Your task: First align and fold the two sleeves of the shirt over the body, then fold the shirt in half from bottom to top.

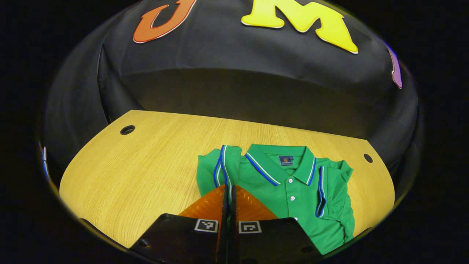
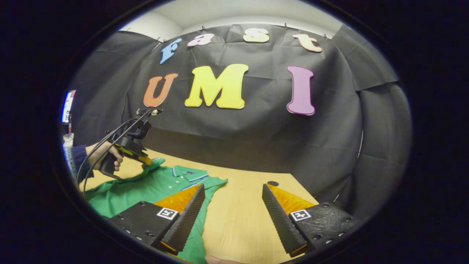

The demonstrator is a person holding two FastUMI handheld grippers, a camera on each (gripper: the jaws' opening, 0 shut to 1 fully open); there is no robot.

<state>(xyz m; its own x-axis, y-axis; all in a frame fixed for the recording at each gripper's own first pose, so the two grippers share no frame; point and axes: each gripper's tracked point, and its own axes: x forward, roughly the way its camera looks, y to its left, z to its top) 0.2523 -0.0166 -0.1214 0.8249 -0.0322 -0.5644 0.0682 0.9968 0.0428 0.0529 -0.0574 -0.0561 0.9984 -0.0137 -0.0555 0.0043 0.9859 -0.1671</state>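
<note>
Black cloth walls close in the wooden tabletop (image 1: 146,161), which has a round hole near each far corner. On it lies the green polo shirt (image 1: 293,194), collar toward the wall, its sleeve (image 1: 331,190) on one side folded over the body. In the left gripper view, the left hand-held gripper (image 1: 229,196) is clenched on the other blue-trimmed sleeve (image 1: 220,168), both fingers pinching the fabric. In the right gripper view, the right hand-held gripper (image 2: 232,209) hangs released, fingers wide apart above the shirt's edge and bare wood.
</note>
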